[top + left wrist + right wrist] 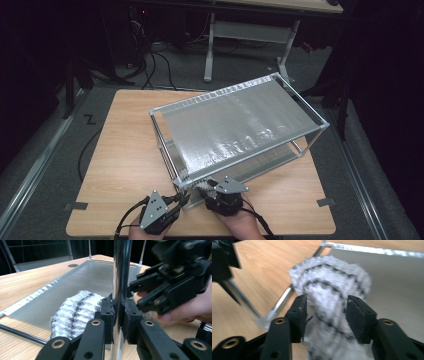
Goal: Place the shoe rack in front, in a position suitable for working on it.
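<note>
With the left hand-held gripper (119, 315) clenched on the rack's upright post (121, 277), the right hand-held gripper (326, 315) stands released around the fuzzy striped cloth (332, 290) between its jaws on the lower shelf (397, 285); next, probably withdrawing clear.

The two-tier rack (240, 125) takes up the centre and right of the counter (125, 150), its corner post (121, 277) rising at lower centre. The fuzzy cloth (75, 312) blocks the lower tier's near end. Bare counter lies open at the left of the frame.
</note>
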A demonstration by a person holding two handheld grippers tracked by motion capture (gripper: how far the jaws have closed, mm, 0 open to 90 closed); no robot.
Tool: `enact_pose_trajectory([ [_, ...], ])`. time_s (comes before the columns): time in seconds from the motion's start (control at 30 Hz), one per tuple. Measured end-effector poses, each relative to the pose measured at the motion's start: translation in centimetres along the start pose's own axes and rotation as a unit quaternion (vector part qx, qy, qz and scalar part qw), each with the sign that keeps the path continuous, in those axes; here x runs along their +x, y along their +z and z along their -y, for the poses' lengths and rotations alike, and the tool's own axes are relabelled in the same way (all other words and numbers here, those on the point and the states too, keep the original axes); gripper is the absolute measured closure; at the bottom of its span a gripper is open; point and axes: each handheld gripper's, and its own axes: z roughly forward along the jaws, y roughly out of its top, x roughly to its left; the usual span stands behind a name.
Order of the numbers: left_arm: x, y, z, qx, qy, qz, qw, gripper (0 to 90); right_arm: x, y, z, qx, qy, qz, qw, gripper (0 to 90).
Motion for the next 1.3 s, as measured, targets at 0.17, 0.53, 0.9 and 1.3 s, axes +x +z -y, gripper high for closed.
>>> enact_pose_trajectory([
  [0.17, 0.0, -0.2, 0.1, -0.001, -0.002, -0.001, 1.0, 80.4, 0.8, 1.0, 1.0, 0.035, -0.001, -0.044, 0.9984, 71.8],
  [0.53, 0.0, -0.6, 0.2, -0.004, -0.009, -0.009, 0.9999, 80.5, 1.8, 2.1, -0.3, -0.006, 0.004, -0.026, 0.9996, 64.5],
  [0.9, -0.2, -0.7, 0.4, -0.007, -0.009, -0.012, 0.9999, 80.6, 2.9, 3.6, 0.1, 0.053, -0.005, -0.005, 0.9986, 70.5],
  [1.3, -0.1, -0.7, 0.4, -0.008, -0.008, -0.011, 0.9999, 80.6, 1.3, 2.4, 0.4, 0.034, 0.009, -0.014, 0.9993, 63.1],
])
